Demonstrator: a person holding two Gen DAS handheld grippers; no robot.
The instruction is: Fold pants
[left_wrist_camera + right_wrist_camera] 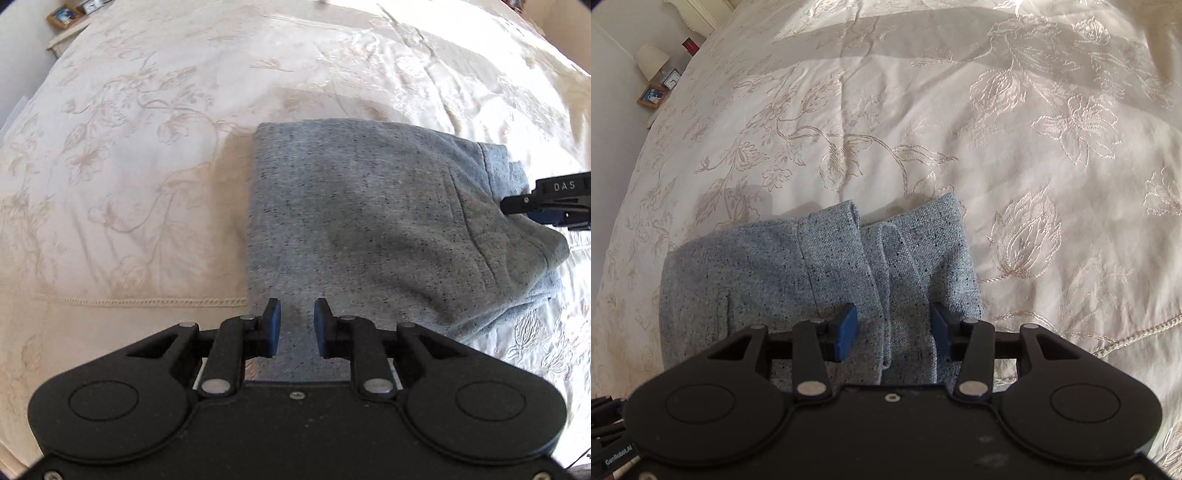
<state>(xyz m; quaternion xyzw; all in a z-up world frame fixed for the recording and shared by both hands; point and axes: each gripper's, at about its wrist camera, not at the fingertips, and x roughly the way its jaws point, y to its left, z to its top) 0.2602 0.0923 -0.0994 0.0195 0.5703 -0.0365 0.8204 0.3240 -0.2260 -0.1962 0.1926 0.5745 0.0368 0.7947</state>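
Note:
Grey speckled pants (369, 221) lie folded into a thick rectangle on the cream floral bedspread (129, 166). My left gripper (297, 325) hovers over the pants' near edge with a narrow gap between its blue pads; only flat fabric shows through the gap and nothing is pinched. In the left wrist view, the right gripper (546, 205) reaches in over the pants' right end. In the right wrist view, my right gripper (894, 328) stands wide open over the pants (775, 266), straddling the layered hems and a fold ridge without pressing on them.
The bedspread (997, 147) stretches wide on all sides, with a stitched seam near the front. A nightstand at the far left carries a framed picture (652, 95), a small clock (672, 78) and a white lamp (652, 61). Part of the left tool (605, 435) shows at the bottom left.

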